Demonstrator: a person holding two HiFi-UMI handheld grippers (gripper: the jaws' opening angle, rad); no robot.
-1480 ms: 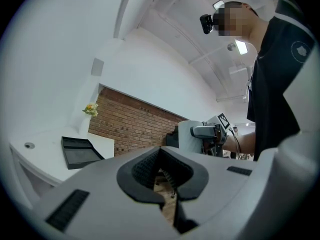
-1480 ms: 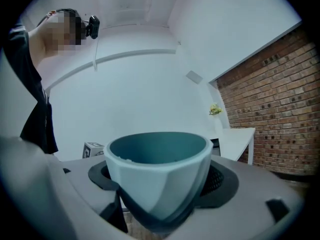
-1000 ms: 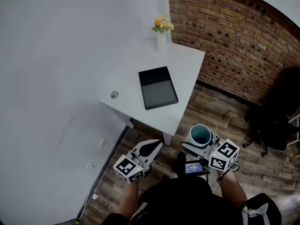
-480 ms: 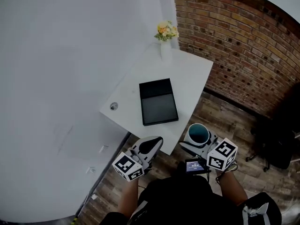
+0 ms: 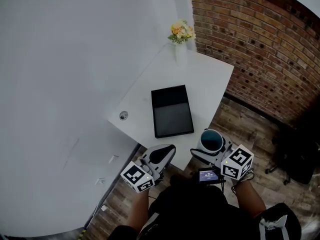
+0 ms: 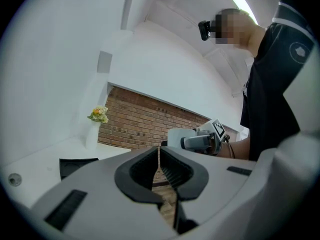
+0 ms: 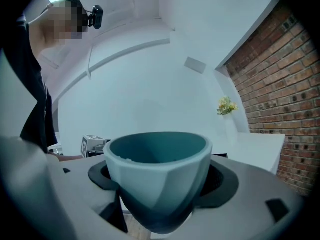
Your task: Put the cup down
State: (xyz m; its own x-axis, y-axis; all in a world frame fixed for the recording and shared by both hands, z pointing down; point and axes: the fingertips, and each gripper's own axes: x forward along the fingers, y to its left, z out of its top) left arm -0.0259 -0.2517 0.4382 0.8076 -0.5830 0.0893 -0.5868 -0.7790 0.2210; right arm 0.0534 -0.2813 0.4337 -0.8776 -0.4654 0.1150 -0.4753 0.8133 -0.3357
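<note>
Head view, one teal cup (image 5: 212, 140) clamped in right tongs (image 5: 210, 148), left tongs (image 5: 167, 150) pressed together, empty

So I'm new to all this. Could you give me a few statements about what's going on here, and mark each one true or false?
1. The right gripper holds the teal faceted cup upright between its fingers. True.
2. The left gripper carries a second cup. False: its fingers are together with nothing between them.
3. A black rectangular tray lies on the white table. True.
4. The white vase of yellow flowers stands in the tray. False: it stands at the table's far corner, apart from the tray.
5. The cup sits on the table. False: the right gripper is gripping it and it has not been set down.
</note>
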